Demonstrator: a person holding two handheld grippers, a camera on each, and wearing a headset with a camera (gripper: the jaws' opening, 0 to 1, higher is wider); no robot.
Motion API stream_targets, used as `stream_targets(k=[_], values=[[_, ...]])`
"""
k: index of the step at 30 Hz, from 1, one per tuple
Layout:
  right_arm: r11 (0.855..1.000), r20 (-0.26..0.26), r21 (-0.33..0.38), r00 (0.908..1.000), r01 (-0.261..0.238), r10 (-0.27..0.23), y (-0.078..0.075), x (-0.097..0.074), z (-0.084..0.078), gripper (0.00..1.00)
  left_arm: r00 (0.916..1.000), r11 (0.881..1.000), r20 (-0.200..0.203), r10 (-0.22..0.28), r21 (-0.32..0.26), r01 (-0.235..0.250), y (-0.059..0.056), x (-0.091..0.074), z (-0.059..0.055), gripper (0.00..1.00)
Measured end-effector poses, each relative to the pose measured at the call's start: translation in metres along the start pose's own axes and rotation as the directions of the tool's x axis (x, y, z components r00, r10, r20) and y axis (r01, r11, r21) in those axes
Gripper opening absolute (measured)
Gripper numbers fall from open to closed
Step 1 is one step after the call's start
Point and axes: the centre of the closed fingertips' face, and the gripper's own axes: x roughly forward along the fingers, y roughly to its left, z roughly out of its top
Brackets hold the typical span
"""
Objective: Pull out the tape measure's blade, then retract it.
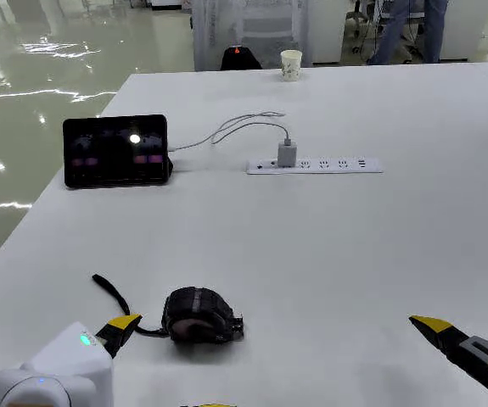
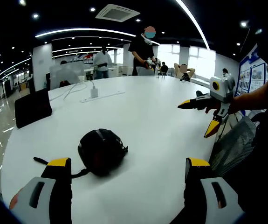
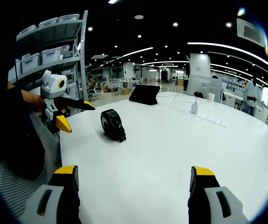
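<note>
The black tape measure (image 1: 201, 315) lies on the white table (image 1: 328, 254), its blade fully in and its black wrist strap (image 1: 112, 293) trailing to the left. In the head view a yellow fingertip (image 1: 123, 323) of my left gripper sits just left of the case, touching nothing. A fingertip (image 1: 434, 325) of my right gripper hovers far off to the right. In the left gripper view the tape measure (image 2: 101, 150) is just ahead of my left gripper (image 2: 128, 164), which is open and empty. My right gripper (image 3: 136, 171) is also open, with the tape measure (image 3: 113, 123) well ahead of it.
A dark tablet (image 1: 116, 151) stands at the back left, cabled to a charger (image 1: 287, 153) in a white power strip (image 1: 316, 164). A paper cup (image 1: 291, 64) sits at the far edge. The table's left edge runs close by. People stand beyond the table.
</note>
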Motion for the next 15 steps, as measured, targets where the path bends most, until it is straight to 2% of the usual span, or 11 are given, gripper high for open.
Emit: stream_targets(k=[15], values=[[1.0,0.0,0.007,1.0,0.001,-0.001,-0.0008,-0.0046,-0.0015,0.99,0.9997,1.0,-0.005,-0.022,0.004,0.022,-0.0041,0.0002,-0.0016,0.99]])
